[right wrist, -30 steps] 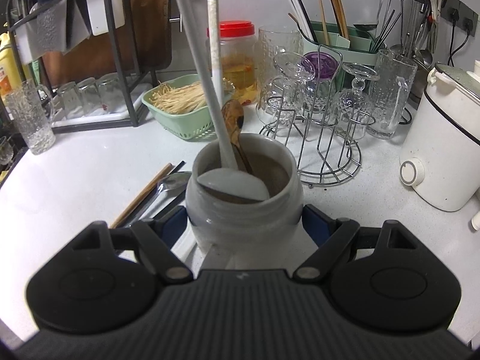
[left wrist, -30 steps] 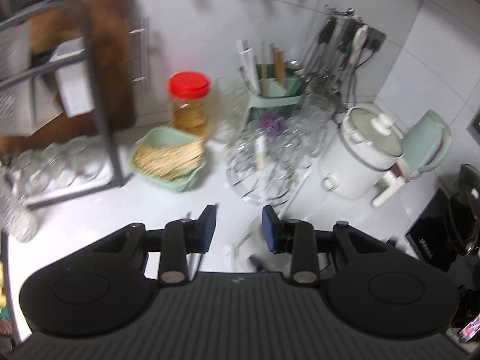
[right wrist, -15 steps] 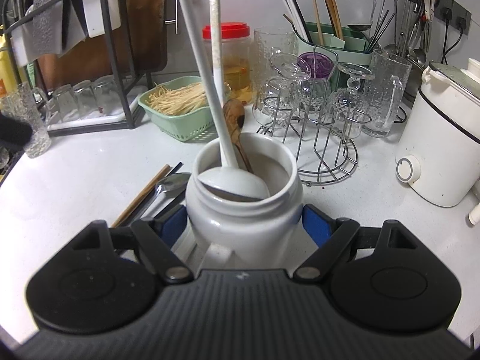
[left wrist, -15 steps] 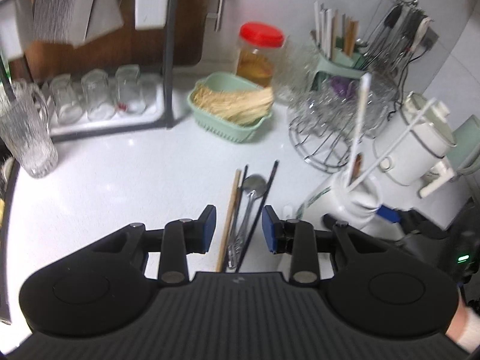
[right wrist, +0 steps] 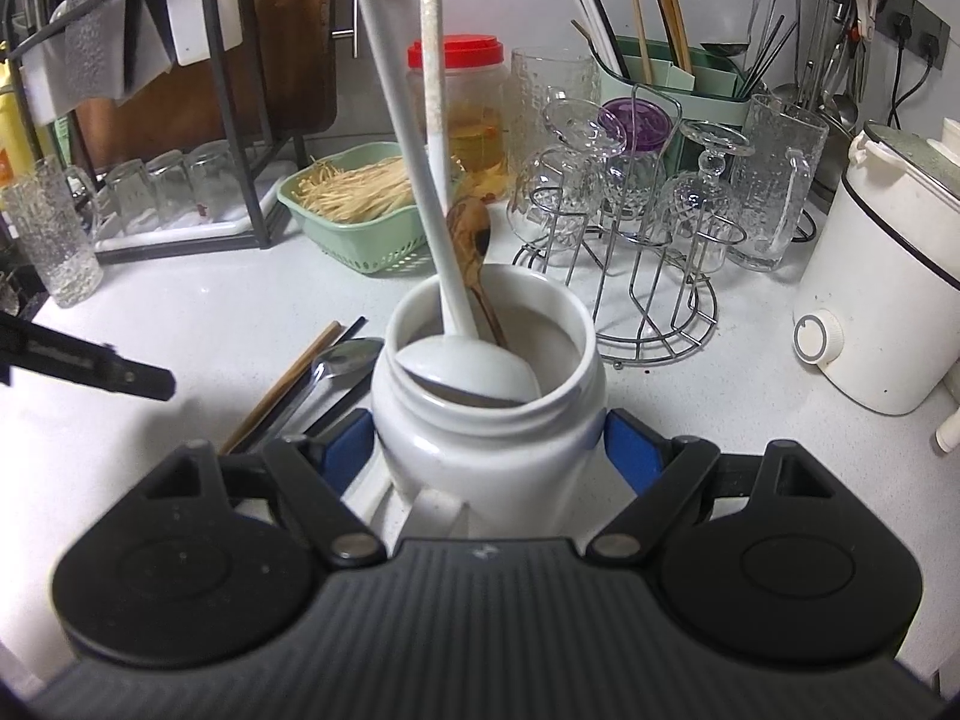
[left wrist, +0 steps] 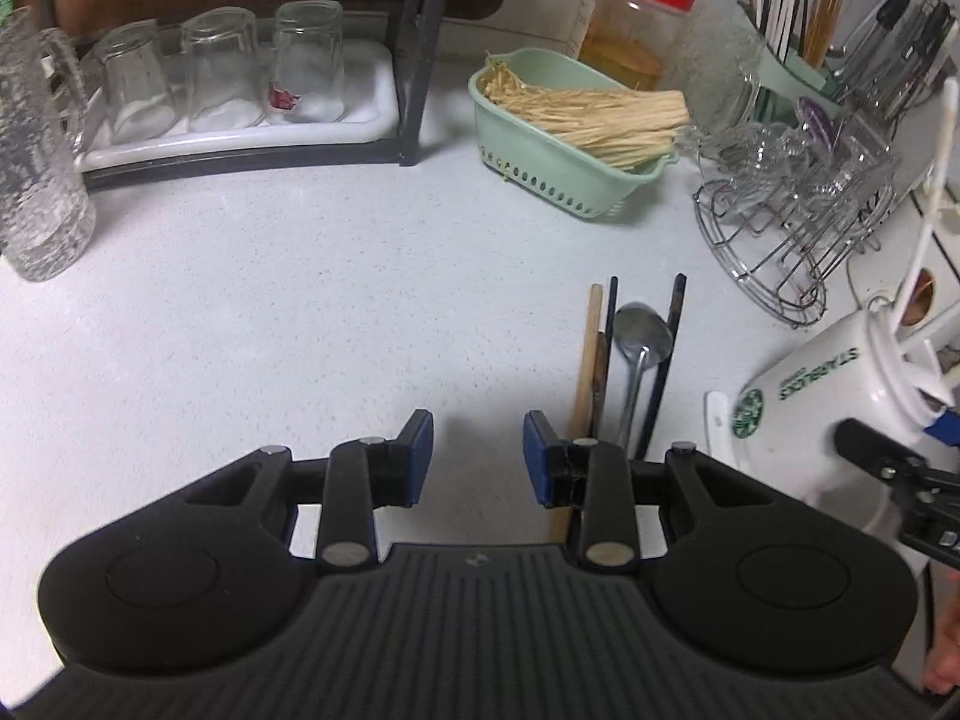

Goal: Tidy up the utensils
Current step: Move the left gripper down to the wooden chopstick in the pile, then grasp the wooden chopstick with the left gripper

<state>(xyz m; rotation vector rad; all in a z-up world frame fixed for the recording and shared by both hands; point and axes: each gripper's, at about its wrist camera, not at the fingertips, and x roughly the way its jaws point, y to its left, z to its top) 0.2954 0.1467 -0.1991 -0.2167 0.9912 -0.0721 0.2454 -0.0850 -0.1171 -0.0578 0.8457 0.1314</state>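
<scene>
Right wrist view: the white jar (right wrist: 489, 420) stands on the desk (right wrist: 210, 324), clamped between the blue pads of the right tongs (right wrist: 489, 450), one pad pressed on each side of its body. Inside the jar, a white ladle (right wrist: 444, 276) leans to the left with its bowl lying across the mouth, and a wooden spoon (right wrist: 471, 246) stands just behind it. A second white handle (right wrist: 372, 30) rises past the top of the frame.

Loose utensils lie on the desk just left of the jar: a metal spoon (right wrist: 345, 357), bowl pointing away, flanked by a wooden chopstick (right wrist: 288, 381) and dark chopsticks (right wrist: 354, 327). In the left wrist view the same group lies beside the jar, the metal spoon (left wrist: 642, 330) between two dark chopsticks (left wrist: 672, 348) with the wooden chopstick (left wrist: 588, 360) at the left edge.

The left tongs (left wrist: 477, 456) hang over bare desk, pads apart, nothing between them; the utensil group sits just to the right of the right-hand pad and partly passes under it. From the right wrist view, one finger of the left tongs enters from the left edge.

Further back: a green basket (left wrist: 564, 174) holding pale straw-like sticks, a red-lidded jar (left wrist: 636, 30), a wire glass rack (right wrist: 636, 252) with upturned glasses, a green cutlery holder (right wrist: 678, 84) with chopsticks, a black dish rack (left wrist: 414, 54) over upturned tumblers, and a white cooker (right wrist: 882, 300) at the right.
</scene>
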